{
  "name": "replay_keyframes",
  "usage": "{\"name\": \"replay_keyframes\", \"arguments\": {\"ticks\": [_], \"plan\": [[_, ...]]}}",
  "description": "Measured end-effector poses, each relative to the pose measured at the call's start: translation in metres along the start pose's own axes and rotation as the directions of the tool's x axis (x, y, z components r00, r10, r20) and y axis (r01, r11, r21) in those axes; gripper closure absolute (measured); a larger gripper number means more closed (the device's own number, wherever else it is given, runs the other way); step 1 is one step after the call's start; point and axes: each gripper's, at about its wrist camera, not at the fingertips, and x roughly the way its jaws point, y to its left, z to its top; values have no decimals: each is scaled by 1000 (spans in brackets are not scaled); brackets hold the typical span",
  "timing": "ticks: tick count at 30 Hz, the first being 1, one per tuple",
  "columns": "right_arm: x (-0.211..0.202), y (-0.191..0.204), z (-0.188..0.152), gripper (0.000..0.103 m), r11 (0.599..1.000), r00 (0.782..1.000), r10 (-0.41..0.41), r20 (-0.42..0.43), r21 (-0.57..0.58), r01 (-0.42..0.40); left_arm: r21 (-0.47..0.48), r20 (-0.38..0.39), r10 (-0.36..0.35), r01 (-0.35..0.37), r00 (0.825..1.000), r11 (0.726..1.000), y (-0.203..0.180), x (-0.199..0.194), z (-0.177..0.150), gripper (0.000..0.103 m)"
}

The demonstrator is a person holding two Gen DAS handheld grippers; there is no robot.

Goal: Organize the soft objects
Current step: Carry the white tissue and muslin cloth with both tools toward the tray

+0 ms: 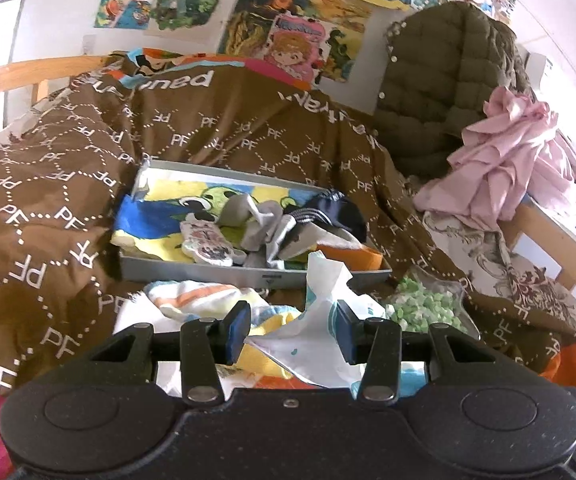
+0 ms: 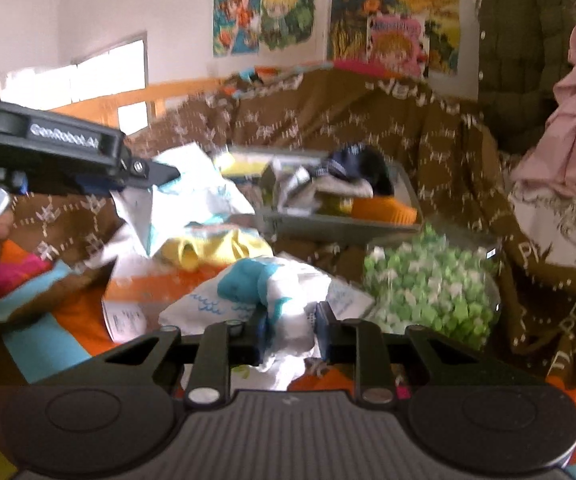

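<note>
Left wrist view: my left tool (image 1: 292, 330) stood spread, a white cloth (image 1: 320, 300) with teal print rising between its fingers (image 1: 236, 330) and brushing the right one; whether the pads had bitten I could not tell. One grey tray (image 1: 247, 276) lay straight ahead on the bed (image 1: 47, 184), just beyond that cloth, its long axis running across my line of sight. In it, counted: one flat printed sock (image 1: 207, 246), one tangle of grey socks (image 1: 263, 220), one dark striped sock (image 1: 328, 212), one orange piece (image 1: 364, 258).

Right wrist view, blurred: my right tool (image 2: 290, 330) was clenched on one white and teal bundle (image 2: 271, 296), the tray (image 2: 340, 222) ahead and slightly right. One bag of green bits (image 2: 428, 296) sat just right of that bundle. One yellow cloth (image 2: 215, 250) lay between the two tools.

By my judgement the right tool, already loaded, had the shorter way to the tray.
</note>
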Motion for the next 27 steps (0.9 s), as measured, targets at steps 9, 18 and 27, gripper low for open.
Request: {"name": "replay_keyframes", "arguments": {"ticks": [9,18,27], "plan": [[-14,-1,7,76,1000,990,-5,138,10,4,-14,40,8,-8,999,1000,3,-4,9,56],[12,0,33,76,1000,974,5,226,24,-11,-14,66,52,-51,996,999,15,2,26,56],[78,-2,86,76,997,941,36,336,47,-55,-58,131,150,-143,980,988,51,32,58,56]]}}
